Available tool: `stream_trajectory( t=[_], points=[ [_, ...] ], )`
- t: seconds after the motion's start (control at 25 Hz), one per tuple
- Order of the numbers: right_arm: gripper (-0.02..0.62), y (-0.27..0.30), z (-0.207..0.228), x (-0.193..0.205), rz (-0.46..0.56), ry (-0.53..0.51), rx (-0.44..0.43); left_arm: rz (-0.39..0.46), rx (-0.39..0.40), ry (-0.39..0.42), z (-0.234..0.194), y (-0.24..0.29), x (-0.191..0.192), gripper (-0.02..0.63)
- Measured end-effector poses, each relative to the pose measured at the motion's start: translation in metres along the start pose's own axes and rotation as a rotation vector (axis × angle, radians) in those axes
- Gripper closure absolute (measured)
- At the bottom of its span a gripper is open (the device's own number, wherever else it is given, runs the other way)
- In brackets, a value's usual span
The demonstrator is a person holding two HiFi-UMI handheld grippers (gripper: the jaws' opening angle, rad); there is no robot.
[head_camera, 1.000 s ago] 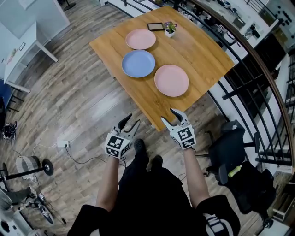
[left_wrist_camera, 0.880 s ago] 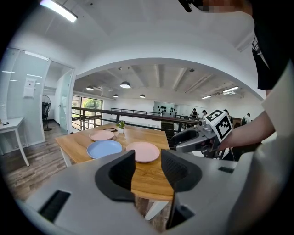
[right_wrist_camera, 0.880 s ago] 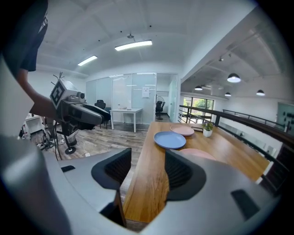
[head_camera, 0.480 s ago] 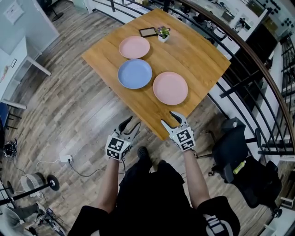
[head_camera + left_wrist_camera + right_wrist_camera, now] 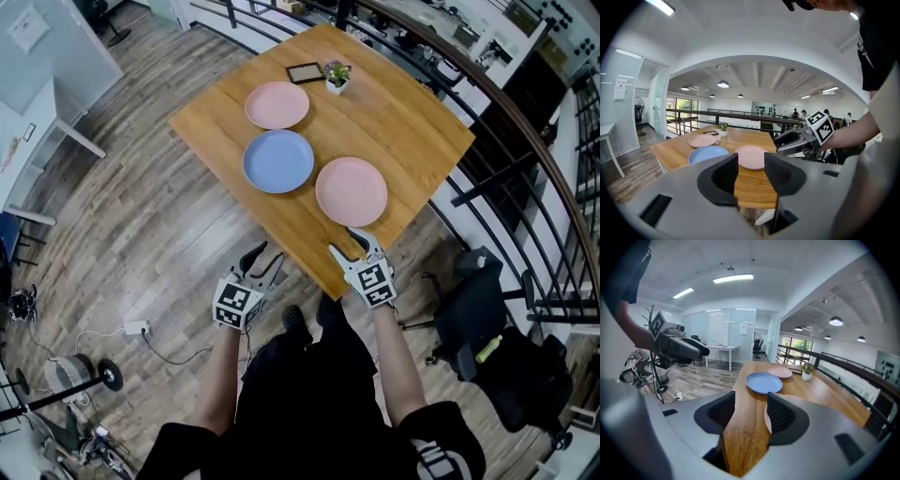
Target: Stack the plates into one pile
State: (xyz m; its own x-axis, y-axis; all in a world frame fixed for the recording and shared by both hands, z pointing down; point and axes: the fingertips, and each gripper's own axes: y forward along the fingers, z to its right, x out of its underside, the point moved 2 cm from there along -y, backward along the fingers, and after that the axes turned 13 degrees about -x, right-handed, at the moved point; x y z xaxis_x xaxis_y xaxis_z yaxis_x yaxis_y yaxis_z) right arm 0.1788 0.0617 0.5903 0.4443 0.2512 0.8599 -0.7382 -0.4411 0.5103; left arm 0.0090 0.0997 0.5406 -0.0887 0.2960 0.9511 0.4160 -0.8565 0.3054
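Claws empty: left claw [image 5: 267, 255] open; right claw [image 5: 345, 241] open, easing narrower.

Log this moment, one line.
left gripper: jaws open, empty | right gripper: jaws just narrowed, open, empty | round blue plate, near round pink plate, far round pink plate: unstacked on wooden table

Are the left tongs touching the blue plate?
Apart. Head view shows the left tongs over the floor, off the table; the blue plate lies well beyond.

Plates [image 5: 278, 160] apart on table [image 5: 412, 122], plant [image 5: 337, 75] behind
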Motion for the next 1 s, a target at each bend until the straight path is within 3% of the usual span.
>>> stream_trajectory(
  t=[0.64, 1.0],
  points=[
    [0.370, 0.024, 0.053, 0.032, -0.064, 0.007, -0.164, -0.013, -0.130, -0.057, 0.005, 0.055, -0.011, 0.422],
    [0.370, 0.048, 0.066, 0.057, -0.104, -0.040, -0.281, -0.045, -0.219, -0.096, 0.009, 0.077, 0.002, 0.422]
  ],
)
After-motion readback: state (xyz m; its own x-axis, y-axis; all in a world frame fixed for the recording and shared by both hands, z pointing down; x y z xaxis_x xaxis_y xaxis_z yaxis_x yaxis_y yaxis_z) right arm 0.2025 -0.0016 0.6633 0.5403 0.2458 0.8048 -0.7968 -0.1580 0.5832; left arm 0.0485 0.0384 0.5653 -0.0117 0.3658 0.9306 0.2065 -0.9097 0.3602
